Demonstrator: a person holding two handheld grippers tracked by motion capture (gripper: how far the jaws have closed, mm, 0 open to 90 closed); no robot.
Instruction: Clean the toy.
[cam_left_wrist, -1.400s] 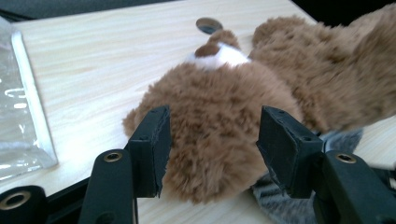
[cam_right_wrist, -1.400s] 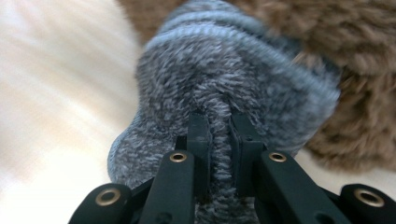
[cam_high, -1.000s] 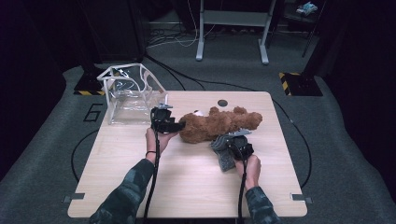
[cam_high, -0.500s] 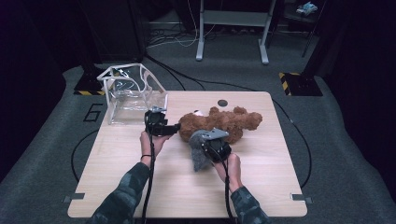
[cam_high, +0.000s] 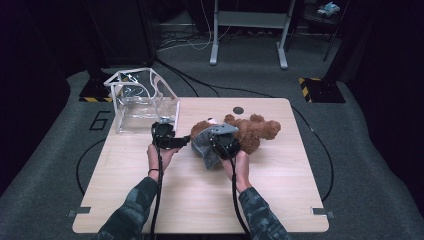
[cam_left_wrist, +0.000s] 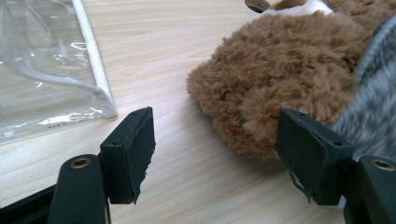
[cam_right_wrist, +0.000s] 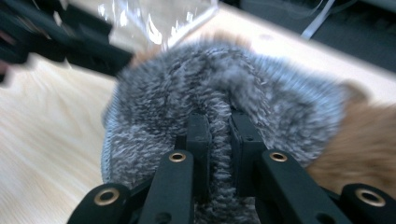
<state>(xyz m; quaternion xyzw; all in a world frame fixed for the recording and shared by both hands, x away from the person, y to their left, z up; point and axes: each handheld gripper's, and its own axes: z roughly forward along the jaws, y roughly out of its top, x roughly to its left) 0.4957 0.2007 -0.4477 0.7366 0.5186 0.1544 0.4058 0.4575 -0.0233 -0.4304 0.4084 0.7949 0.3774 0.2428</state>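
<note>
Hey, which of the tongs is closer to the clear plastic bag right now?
Left. The left tongs sit open just in front of the clear plastic bag, near its front corner. The right tongs are farther off, over the brown teddy bear, pinching a grey knit cloth.

In the right gripper view, our right gripper (cam_right_wrist: 219, 140) has its two black jaws pinched tight on a ridge of fuzzy grey knitted fabric (cam_right_wrist: 210, 88). The fabric bulges up ahead of the jaws. Fluffy brown plush fur (cam_right_wrist: 359, 140) lies to its right, touching it. Light wooden tabletop (cam_right_wrist: 42, 140) at left. Clear plastic container (cam_right_wrist: 154, 18), blurred, at top. Our other black gripper (cam_right_wrist: 56, 37) sits upper left, blurred.
</note>
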